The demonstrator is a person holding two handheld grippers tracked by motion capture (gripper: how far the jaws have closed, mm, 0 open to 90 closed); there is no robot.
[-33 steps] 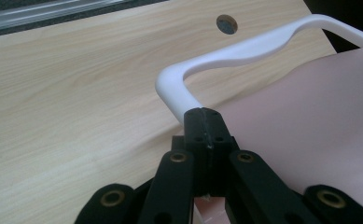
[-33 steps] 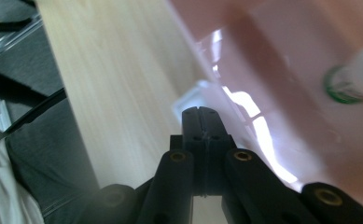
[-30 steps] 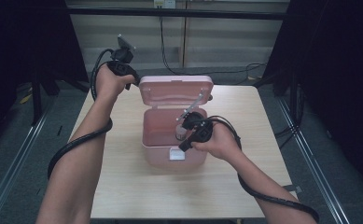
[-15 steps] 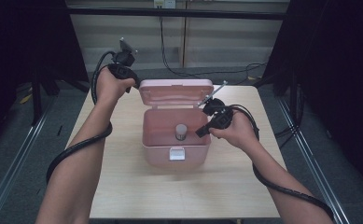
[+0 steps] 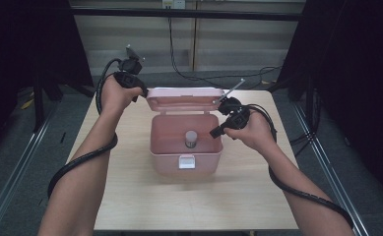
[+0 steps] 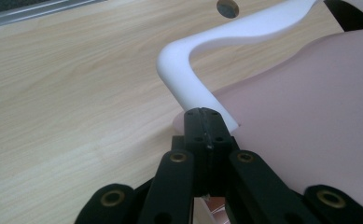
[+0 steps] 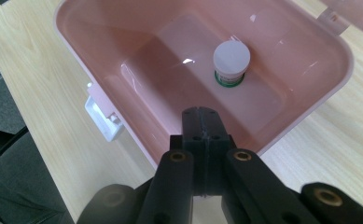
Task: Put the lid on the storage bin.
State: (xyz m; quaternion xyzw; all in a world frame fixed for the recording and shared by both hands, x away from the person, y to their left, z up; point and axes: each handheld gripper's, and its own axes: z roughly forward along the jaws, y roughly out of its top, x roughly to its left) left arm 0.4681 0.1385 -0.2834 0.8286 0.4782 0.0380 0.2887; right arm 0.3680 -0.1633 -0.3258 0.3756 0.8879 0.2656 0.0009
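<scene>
An open pink box (image 5: 159,147) sits mid-table, its lid (image 5: 184,98) tipped back. A small jar with a white cap (image 5: 191,138) stands upright on the box floor. My right gripper (image 5: 213,132) hovers at the box's right rim, shut and empty. In the right gripper view its closed jaws (image 7: 202,114) point over the near rim, with the jar (image 7: 231,63) beyond them. My left gripper (image 5: 141,93) is at the lid's left corner. In the left gripper view its jaws (image 6: 206,114) are shut, tips against the end of the lid's white handle (image 6: 193,60).
A white latch (image 5: 186,161) sits on the box's front wall. The light wooden table (image 5: 130,196) has free surface all round the box. Black cables trail from both grippers over the table's sides. Dark floor and metal rails lie beyond the edges.
My right hand has drawn back to the right and slightly up, out of the box's opening. The jar, which that hand hid earlier, now shows. The left hand has stayed put.
</scene>
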